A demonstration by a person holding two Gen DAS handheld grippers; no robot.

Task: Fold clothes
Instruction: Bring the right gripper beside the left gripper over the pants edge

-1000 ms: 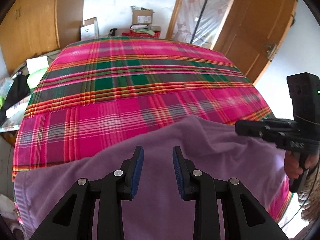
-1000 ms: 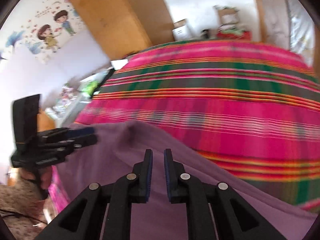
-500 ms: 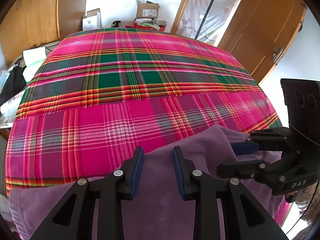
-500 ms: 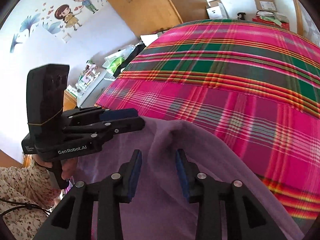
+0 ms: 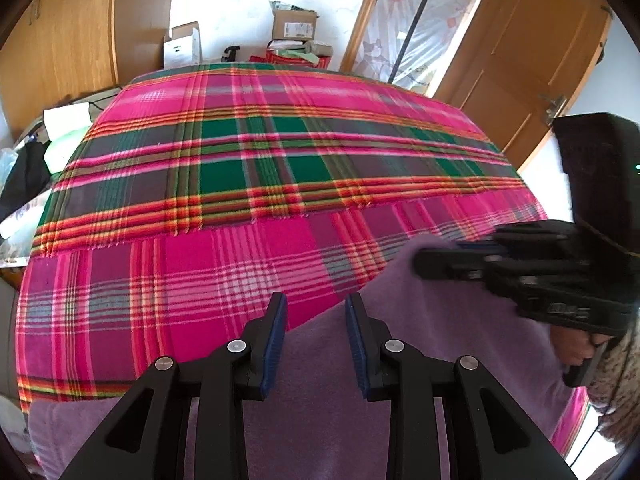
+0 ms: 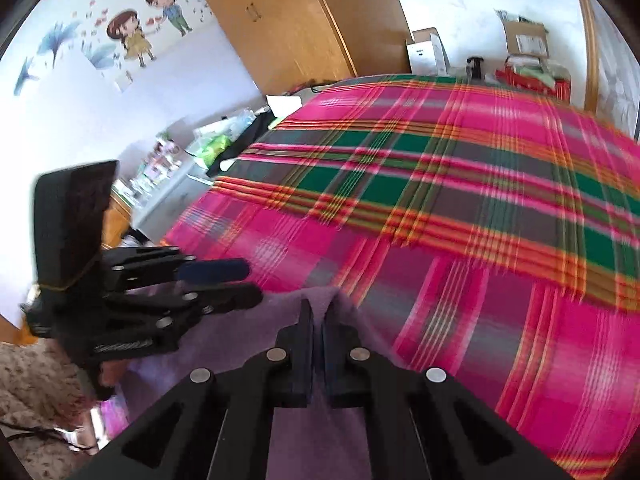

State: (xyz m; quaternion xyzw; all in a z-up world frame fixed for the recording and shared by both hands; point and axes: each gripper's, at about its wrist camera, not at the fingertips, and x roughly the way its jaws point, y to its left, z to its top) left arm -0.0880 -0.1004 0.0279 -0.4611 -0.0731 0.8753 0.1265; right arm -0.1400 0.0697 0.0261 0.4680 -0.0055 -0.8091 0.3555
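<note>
A purple garment [image 5: 440, 344] lies on the near edge of a bed covered with a pink and green plaid blanket [image 5: 256, 168]. My left gripper [image 5: 316, 316] is open above the garment's far edge, with nothing between its blue pads. My right gripper [image 6: 318, 320] is shut on a raised fold of the purple garment [image 6: 332, 300]. In the left wrist view the right gripper [image 5: 440, 254] sits at the right, pinching the cloth's far corner. In the right wrist view the left gripper [image 6: 236, 284] is at the left, open over the cloth.
Wooden wardrobe [image 5: 60, 40] at left, wooden door [image 5: 532, 60] at right. Cardboard boxes [image 5: 294, 26] stand beyond the bed's far end. A cluttered side table [image 6: 188, 160] stands at the bed's left. The blanket [image 6: 440, 200] stretches far ahead.
My right gripper has shut on a fold of the purple garment. The garment's far edge has been drawn back toward me, baring more blanket. My left gripper stays open.
</note>
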